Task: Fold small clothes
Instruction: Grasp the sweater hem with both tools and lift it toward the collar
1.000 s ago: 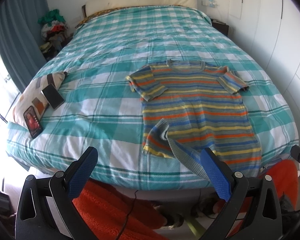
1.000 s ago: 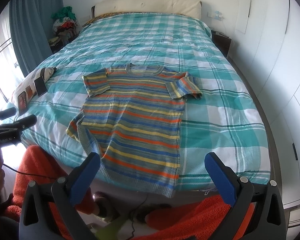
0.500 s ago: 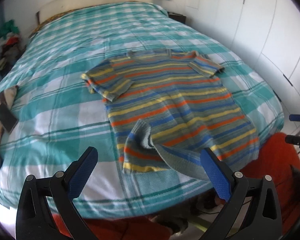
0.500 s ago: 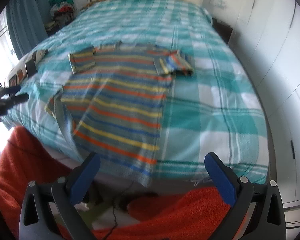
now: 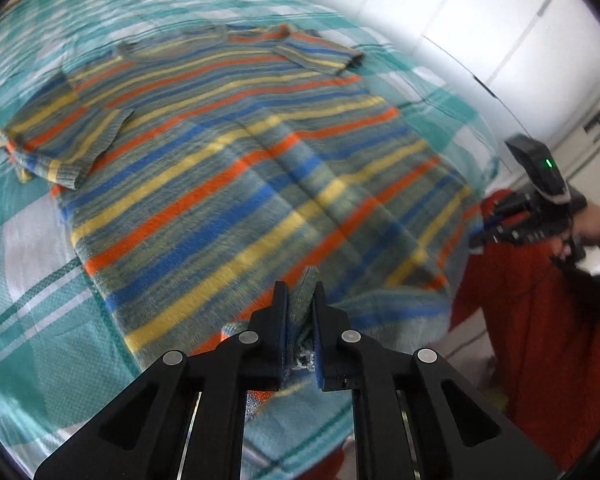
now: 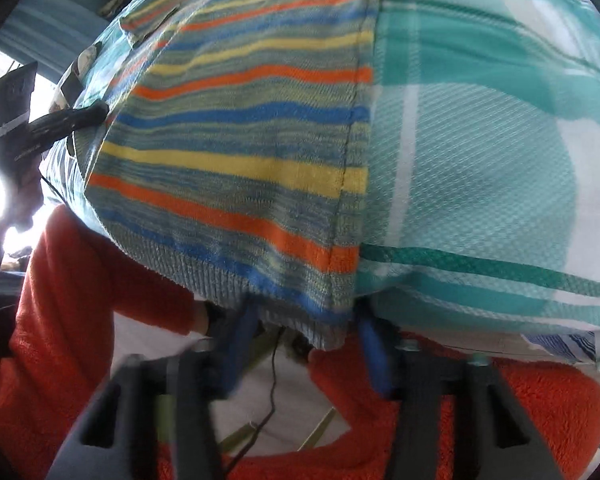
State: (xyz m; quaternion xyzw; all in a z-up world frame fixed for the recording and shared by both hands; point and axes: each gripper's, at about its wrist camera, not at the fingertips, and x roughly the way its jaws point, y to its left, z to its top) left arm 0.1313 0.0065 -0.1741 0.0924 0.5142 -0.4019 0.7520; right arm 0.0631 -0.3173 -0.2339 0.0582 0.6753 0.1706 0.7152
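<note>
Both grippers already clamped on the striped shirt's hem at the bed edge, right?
Not both. The left gripper is shut on the striped shirt, as the left wrist view shows. The right gripper is open, its jaws straddling the hem corner, per the right wrist view.

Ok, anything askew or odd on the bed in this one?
Mostly tidy. The striped shirt lies flat on the checked bedspread, but its hem overhangs the bed's edge. The left gripper pinches one hem corner, bunching it; the right gripper sits open at the other.

Teal-checked bed [image 5: 40, 332]; striped knit shirt [image 5: 236, 168] spread flat on it.
</note>
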